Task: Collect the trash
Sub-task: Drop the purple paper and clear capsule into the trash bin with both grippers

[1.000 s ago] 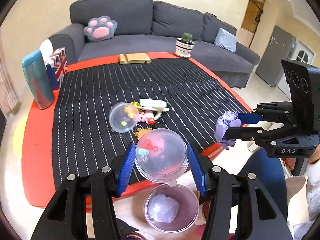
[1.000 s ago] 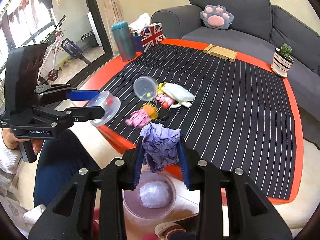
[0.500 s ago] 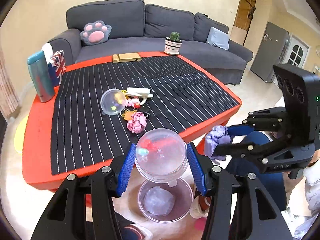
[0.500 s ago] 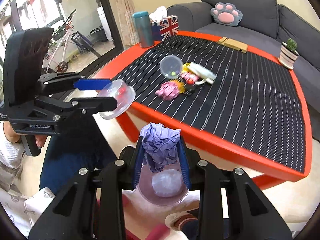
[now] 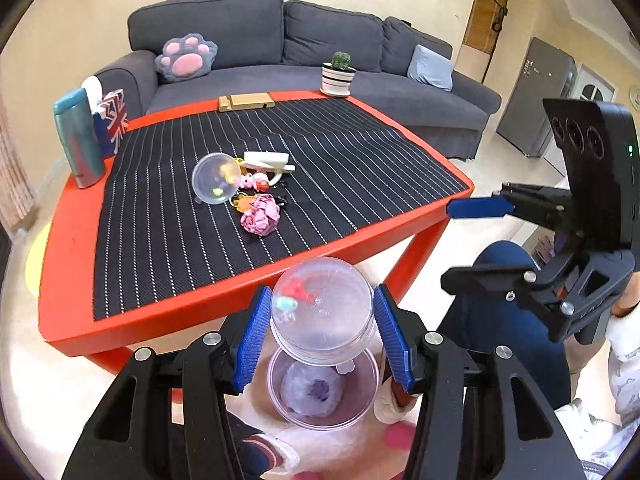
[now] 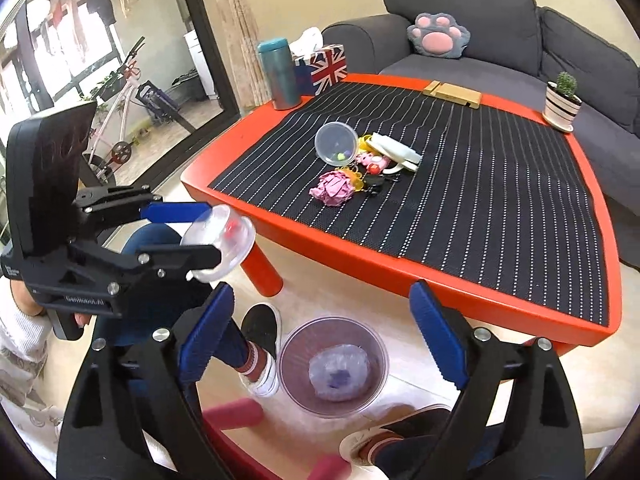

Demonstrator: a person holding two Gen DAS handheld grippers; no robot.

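My left gripper point(image 5: 324, 330) is shut on a clear plastic cup point(image 5: 322, 310) with small toys inside, held off the table's near edge above the bin; it also shows in the right wrist view point(image 6: 220, 246). My right gripper point(image 6: 320, 332) is open and empty above a clear trash bin point(image 6: 334, 368) on the floor. A purple paper wad point(image 6: 338, 376) lies in the bin on a white wad. The bin point(image 5: 324, 388) shows below the cup. A pink crumpled paper point(image 5: 261, 214) lies on the striped mat point(image 5: 340, 152), also seen in the right wrist view point(image 6: 334, 188).
On the red table point(image 6: 440, 268) lie a second clear cup point(image 6: 335, 144), key rings and small toys point(image 6: 372, 162), and a white object point(image 6: 396, 148). A teal flask point(image 6: 280, 74), flag tissue box point(image 6: 320, 66), wooden stand point(image 6: 454, 94) and cactus pot point(image 6: 562, 100) stand at the far edges. Feet are beside the bin.
My right gripper has opened and the purple paper wad has dropped into the bin. Both grippers have pulled back from the table. The left still holds the clear cup.
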